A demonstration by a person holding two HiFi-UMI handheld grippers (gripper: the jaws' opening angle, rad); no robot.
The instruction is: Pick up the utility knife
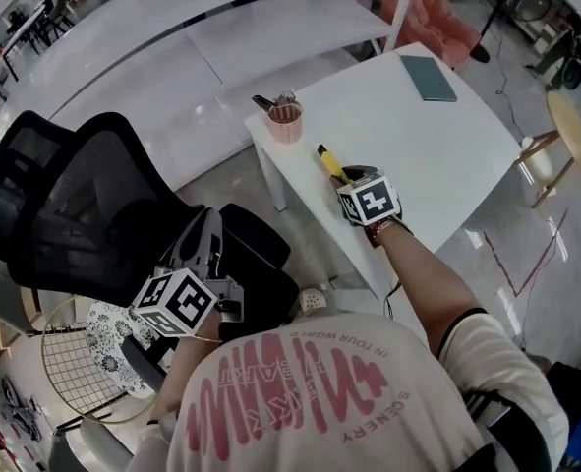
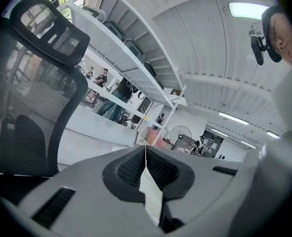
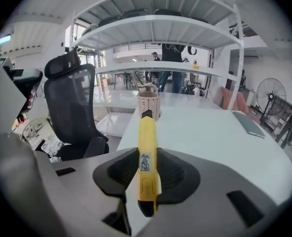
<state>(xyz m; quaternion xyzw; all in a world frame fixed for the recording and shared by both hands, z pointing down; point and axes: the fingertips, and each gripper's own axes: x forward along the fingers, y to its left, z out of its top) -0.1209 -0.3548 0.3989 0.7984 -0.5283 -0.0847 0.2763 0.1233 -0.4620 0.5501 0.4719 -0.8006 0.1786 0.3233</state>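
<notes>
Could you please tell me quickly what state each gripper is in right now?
The left gripper is closed, with nothing between its jaws.
The right gripper is closed on the yellow utility knife.

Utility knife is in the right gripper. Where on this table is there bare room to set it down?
The widest bare patch of the table lies between the notebook at the far corner and the near edge, right of the right gripper. The only crowded corner is by the pen cup, just beyond the utility knife tip.
</notes>
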